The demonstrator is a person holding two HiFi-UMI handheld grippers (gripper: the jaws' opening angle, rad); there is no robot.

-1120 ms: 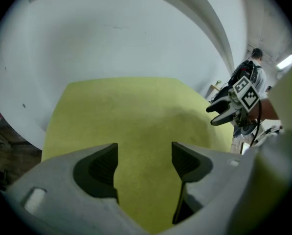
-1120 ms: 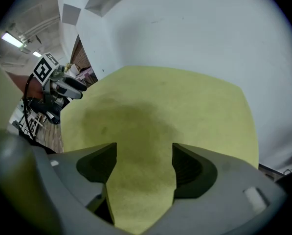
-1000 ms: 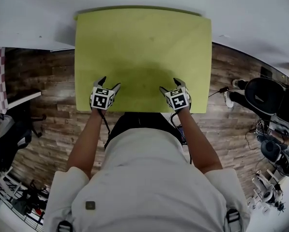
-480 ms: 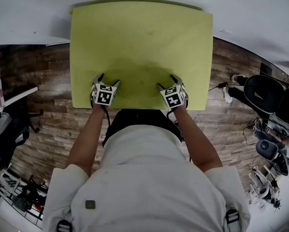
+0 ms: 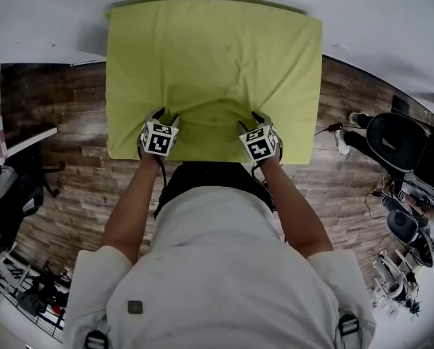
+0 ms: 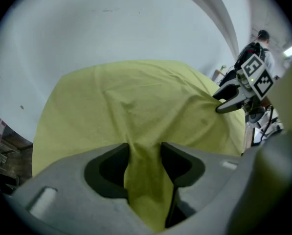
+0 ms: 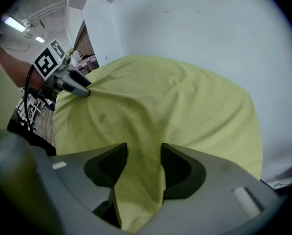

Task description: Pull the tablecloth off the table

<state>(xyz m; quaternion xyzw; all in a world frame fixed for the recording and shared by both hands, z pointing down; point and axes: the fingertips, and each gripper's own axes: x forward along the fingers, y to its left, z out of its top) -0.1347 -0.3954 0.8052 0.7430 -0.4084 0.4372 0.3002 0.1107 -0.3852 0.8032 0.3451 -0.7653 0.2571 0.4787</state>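
Observation:
A yellow-green tablecloth point(image 5: 209, 57) covers the small table in front of me. My left gripper point(image 5: 166, 116) and right gripper point(image 5: 247, 119) sit side by side at its near edge, marker cubes up. Both sets of jaws are closing, each with a pinched fold of cloth between the pads. In the left gripper view the fold point(image 6: 145, 170) runs up between the jaws of my left gripper point(image 6: 145, 148), and my right gripper point(image 6: 228, 103) bites the cloth further along. The right gripper view shows my right gripper point(image 7: 143, 148) squeezing the cloth point(image 7: 175, 97), with my left gripper point(image 7: 76, 86) beyond. Creases spread from both grips.
The table stands against a white wall point(image 5: 384, 20) on a wood-plank floor point(image 5: 64, 115). A black office chair point(image 5: 406, 147) and cables lie at the right, a white desk edge point(image 5: 29, 142) and another chair at the left. A person point(image 6: 256, 48) stands far off.
Both grippers' jaws have narrowed onto the cloth at the near edge. The cloth, flat before, is now creased and gathered toward the two grips.

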